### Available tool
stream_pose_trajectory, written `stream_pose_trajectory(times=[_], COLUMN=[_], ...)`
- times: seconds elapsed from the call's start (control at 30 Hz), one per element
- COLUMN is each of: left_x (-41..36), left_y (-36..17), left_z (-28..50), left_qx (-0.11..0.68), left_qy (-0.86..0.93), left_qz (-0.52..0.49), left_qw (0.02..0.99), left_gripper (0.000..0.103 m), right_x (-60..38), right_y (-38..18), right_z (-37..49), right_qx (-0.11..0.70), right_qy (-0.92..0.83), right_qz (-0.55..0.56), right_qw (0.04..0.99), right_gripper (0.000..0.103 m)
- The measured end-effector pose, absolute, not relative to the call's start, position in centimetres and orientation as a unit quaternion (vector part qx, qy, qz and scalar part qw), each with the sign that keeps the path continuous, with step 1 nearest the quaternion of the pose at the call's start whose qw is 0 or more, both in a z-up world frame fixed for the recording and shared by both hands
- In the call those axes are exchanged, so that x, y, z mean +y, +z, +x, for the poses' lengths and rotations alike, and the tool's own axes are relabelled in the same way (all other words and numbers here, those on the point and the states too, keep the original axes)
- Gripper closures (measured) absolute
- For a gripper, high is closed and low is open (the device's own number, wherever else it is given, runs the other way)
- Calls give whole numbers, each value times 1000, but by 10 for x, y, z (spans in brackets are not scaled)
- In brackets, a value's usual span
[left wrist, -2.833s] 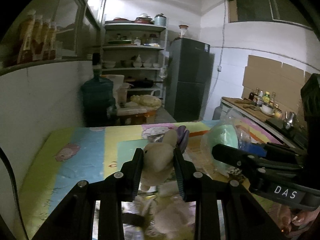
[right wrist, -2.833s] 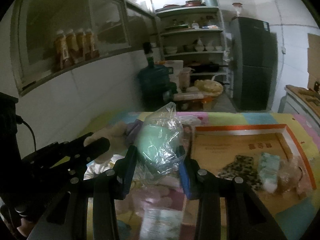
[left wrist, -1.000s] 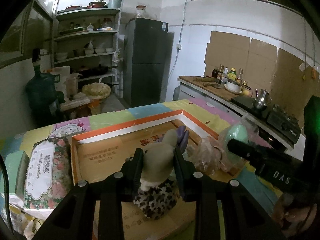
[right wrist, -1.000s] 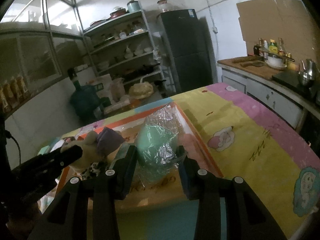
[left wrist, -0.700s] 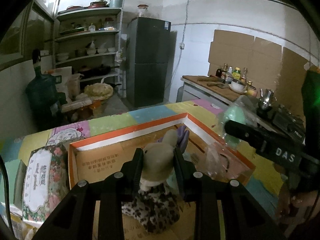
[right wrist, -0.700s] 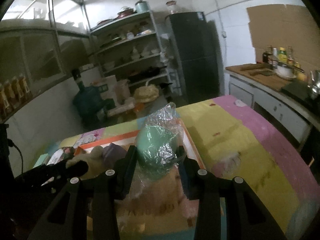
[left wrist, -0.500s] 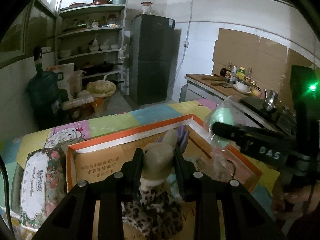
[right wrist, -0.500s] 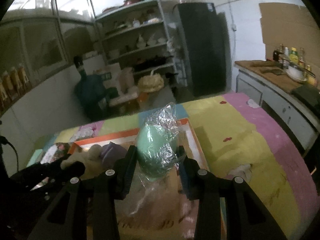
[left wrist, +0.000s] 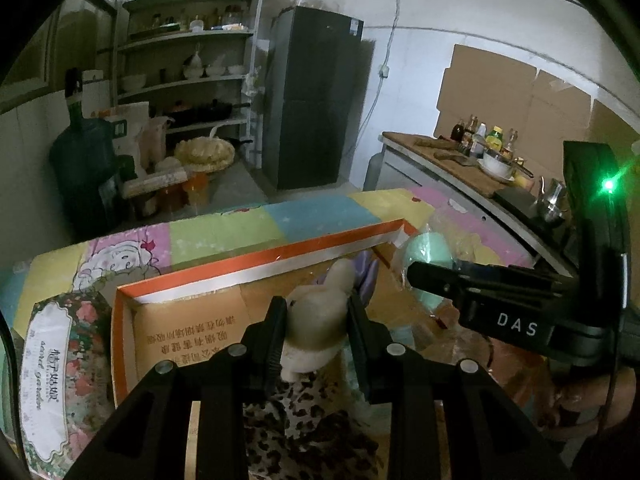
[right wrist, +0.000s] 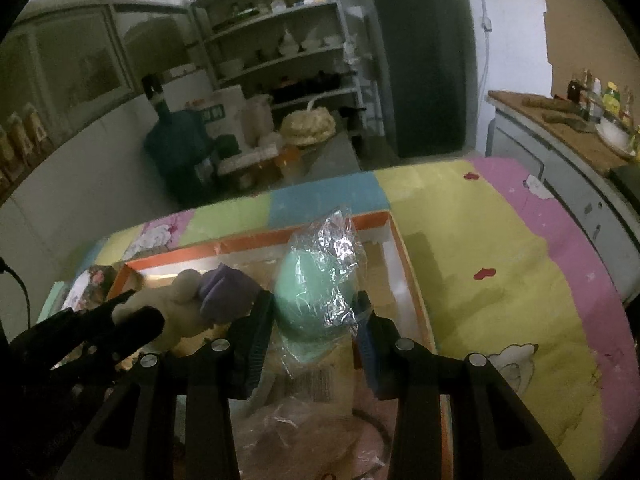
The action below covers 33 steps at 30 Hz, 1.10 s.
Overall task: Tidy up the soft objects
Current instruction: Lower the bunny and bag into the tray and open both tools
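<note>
Left wrist view first: the left gripper (left wrist: 316, 330) has its jaws closed partway on a plush toy (left wrist: 316, 328), pinching it at the pale head while the leopard-print body (left wrist: 308, 432) hangs below between the fingers. The toy hovers over the near part of a shallow cardboard box (left wrist: 192, 320) with an orange rim, which lies on a patchwork-coloured mat (left wrist: 248, 228). A flowered tissue pack (left wrist: 52, 364) lies just beside the box on its left. The toy looks light and very squashy, so the head gives under the pads; I judge a grip on the head or neck, where the stuffing is densest, as the safest hold, since the loose body would only slide and flop. The right gripper (left wrist: 416, 272) reaches in from the right, over the box's far corner.

Right wrist view next: the right gripper (right wrist: 316, 320) is clamped, jaws narrowed but not fully together, on a mint-green sponge (right wrist: 312, 300) wrapped in a crinkly clear plastic bag (right wrist: 340, 240). It hangs above the right end of the same box (right wrist: 412, 280). The sponge seems featherlight and springy, yet the film is slippery, so I would squeeze the foam body itself, not the loose top of the bag. The plush toy (right wrist: 180, 308) and the left gripper (right wrist: 132, 316) sit just to its left.
</note>
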<state>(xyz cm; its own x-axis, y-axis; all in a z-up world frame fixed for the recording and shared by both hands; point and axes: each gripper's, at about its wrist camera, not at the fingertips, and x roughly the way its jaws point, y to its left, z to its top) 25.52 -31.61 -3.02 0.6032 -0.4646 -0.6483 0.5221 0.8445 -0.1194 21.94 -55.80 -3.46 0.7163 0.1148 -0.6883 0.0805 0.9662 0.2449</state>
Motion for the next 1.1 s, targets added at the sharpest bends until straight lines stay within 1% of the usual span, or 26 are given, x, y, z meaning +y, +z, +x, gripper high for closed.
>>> stream_pose_trajectory(times=[0.23, 0.4, 0.5, 0.53, 0.57, 0.67, 0.7, 0.93, 0.97, 1.0, 1.03, 1.1], left_x=[-320, -321, -321, -321, -321, -319, -318, -322, -323, -323, -322, -322], left_y=[-36, -38, -38, -37, -37, -34, -33, -28, -27, -25, -24, -21], left_z=[261, 261, 261, 261, 261, 260, 259, 254, 252, 251, 249, 248], left_qx=[362, 366, 367, 367, 366, 362, 361, 353, 352, 350, 348, 345], left_qy=[-274, -278, -276, -276, -275, -272, -272, -272, -271, -271, -271, -273], left_qz=[43, 39, 39, 38, 37, 32, 31, 40, 40, 40, 40, 39], left_qw=[890, 887, 887, 888, 888, 891, 892, 894, 895, 896, 896, 897], left_gripper=[70, 68, 62, 57, 53, 49, 48, 47, 47, 47, 47, 47], right_x=[-555, -556, -556, -555, -555, -556, -557, -562, -563, -563, -563, -563], right_y=[-47, -50, -50, -50, -50, -49, -48, -41, -38, -36, -33, -28], right_z=[229, 231, 232, 232, 231, 228, 226, 213, 210, 208, 205, 199], right_qx=[401, 408, 412, 412, 411, 406, 404, 385, 380, 376, 370, 360], right_qy=[17, 17, 16, 15, 14, 15, 15, 14, 13, 13, 14, 14], right_qz=[127, 130, 128, 128, 128, 136, 139, 157, 161, 164, 168, 172], right_qw=[907, 903, 902, 902, 902, 904, 904, 909, 911, 912, 914, 917], right_gripper=[62, 59, 58, 57, 54, 46, 45, 44, 40, 33, 31, 31])
